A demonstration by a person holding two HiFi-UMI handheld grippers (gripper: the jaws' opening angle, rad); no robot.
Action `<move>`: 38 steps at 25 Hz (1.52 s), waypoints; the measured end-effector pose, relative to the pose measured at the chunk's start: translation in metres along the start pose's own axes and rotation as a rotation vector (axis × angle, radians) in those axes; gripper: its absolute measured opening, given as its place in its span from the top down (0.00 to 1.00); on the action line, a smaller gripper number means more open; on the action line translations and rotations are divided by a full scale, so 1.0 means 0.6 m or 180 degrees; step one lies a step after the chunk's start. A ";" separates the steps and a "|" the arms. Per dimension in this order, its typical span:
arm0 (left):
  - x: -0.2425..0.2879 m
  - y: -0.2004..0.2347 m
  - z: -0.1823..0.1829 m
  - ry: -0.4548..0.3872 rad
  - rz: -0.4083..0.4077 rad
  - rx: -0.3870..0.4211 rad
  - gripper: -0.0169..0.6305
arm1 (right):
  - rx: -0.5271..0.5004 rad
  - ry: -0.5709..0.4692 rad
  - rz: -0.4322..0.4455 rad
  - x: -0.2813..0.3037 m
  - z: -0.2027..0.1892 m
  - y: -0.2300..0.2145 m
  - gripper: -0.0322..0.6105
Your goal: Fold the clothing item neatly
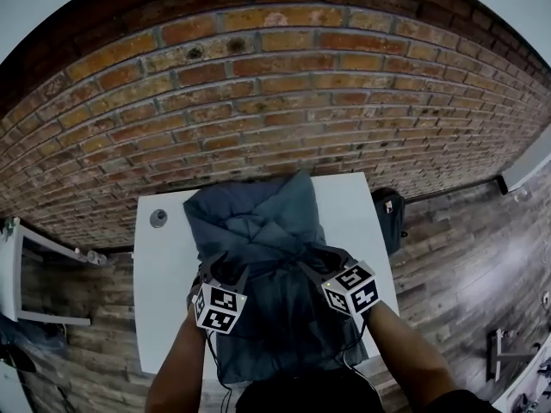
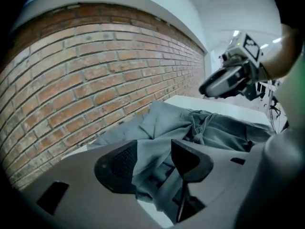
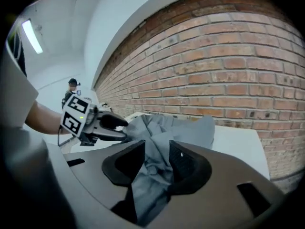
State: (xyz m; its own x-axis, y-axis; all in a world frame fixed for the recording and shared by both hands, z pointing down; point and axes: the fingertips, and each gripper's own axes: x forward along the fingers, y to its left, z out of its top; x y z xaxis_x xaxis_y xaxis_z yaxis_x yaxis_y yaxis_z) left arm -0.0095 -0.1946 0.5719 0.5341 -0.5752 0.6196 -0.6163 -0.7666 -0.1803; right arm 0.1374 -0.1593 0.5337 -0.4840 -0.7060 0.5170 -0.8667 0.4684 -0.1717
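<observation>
Garment (image 1: 258,222) lies on the table (image 1: 164,282), its long axis running from the person toward the wall (image 1: 258,84). Left gripper (image 2: 155,163) jaws are opening with cloth loose between them. Right gripper (image 3: 157,159) jaws stand apart around a fold.

a slate-grey clothing item (image 1: 258,231) of thin, creased cloth lies along the middle of a white table (image 1: 164,274), the bare top showing on both sides of it; its far part reaches the table's far edge and is folded over on itself into a thicker heap with slanting creases and a raised corner; around the middle the cloth is gathered into a twisted bunch (image 2: 199,128); its near part is a thinner, slightly see-through layer that spreads wider and hangs over the table's near edge; what kind of garment it is cannot be told
</observation>
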 end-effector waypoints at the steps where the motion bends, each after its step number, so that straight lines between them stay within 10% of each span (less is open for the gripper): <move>1: -0.011 0.005 -0.006 -0.0022 0.0015 -0.0055 0.65 | -0.0022 0.0043 0.0062 0.029 0.013 -0.007 0.72; 17: -0.089 0.028 -0.073 -0.0208 0.0003 -0.0937 0.65 | 0.0047 0.1491 0.0644 0.269 -0.026 -0.038 0.73; 22: -0.087 0.033 -0.075 -0.0210 0.0031 -0.1000 0.65 | -0.0139 0.1371 0.0545 0.259 -0.014 -0.039 0.91; 38: -0.069 0.052 -0.093 -0.0049 0.0262 -0.1063 0.65 | 0.0694 0.0659 -0.0454 0.167 0.043 -0.221 0.91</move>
State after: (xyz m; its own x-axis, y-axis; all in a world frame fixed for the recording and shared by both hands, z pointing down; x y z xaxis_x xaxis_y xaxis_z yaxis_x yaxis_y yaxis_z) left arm -0.0830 -0.1786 0.5831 0.4818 -0.6373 0.6014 -0.8118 -0.5831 0.0323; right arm 0.2011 -0.3057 0.5866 -0.3405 -0.6229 0.7043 -0.9402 0.2322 -0.2492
